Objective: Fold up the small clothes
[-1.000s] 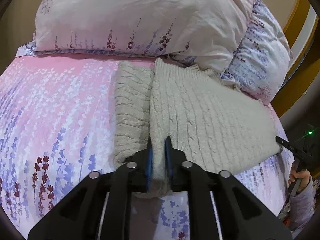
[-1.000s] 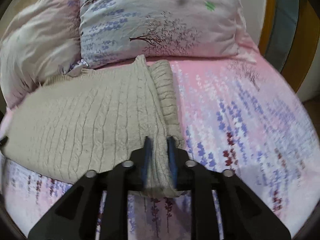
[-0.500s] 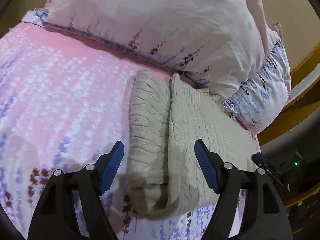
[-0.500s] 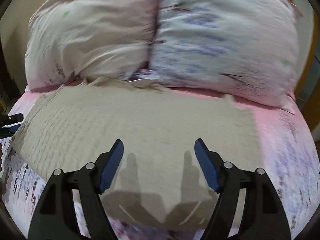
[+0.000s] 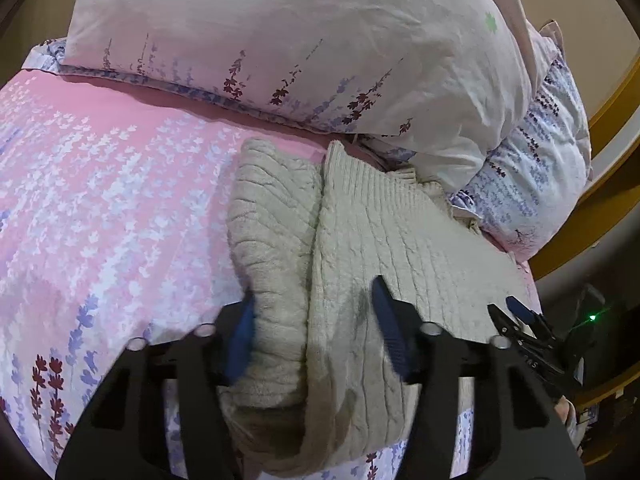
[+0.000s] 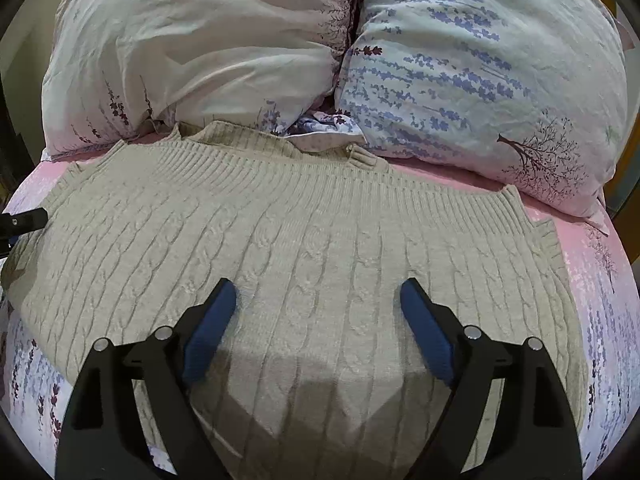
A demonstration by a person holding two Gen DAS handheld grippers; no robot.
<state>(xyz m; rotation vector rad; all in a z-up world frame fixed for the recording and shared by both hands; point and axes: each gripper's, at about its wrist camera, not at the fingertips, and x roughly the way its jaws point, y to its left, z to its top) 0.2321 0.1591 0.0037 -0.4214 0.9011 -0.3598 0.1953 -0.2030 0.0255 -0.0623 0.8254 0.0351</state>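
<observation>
A beige cable-knit sweater (image 6: 304, 248) lies flat on the pink floral bed, its ribbed edge toward the pillows. In the left wrist view the sweater (image 5: 392, 248) shows a folded sleeve strip (image 5: 272, 240) along its left side. My left gripper (image 5: 316, 336) is open, its blue pads straddling the near end of that fold, holding nothing. My right gripper (image 6: 318, 320) is open and empty above the middle of the sweater's near part. The right gripper's tips also show in the left wrist view (image 5: 516, 316) at the sweater's right edge.
Two large floral pillows (image 6: 192, 52) (image 6: 480, 64) lie against the far edge of the sweater. The pink lavender-print bedsheet (image 5: 100, 208) stretches to the left. A wooden bed frame (image 5: 612, 120) runs along the right.
Both grippers were shut on the sweater's folded edges a second ago; both have let go and opened. The right gripper swung round over the sweater's middle; the left gripper's pads have narrowed slightly.
</observation>
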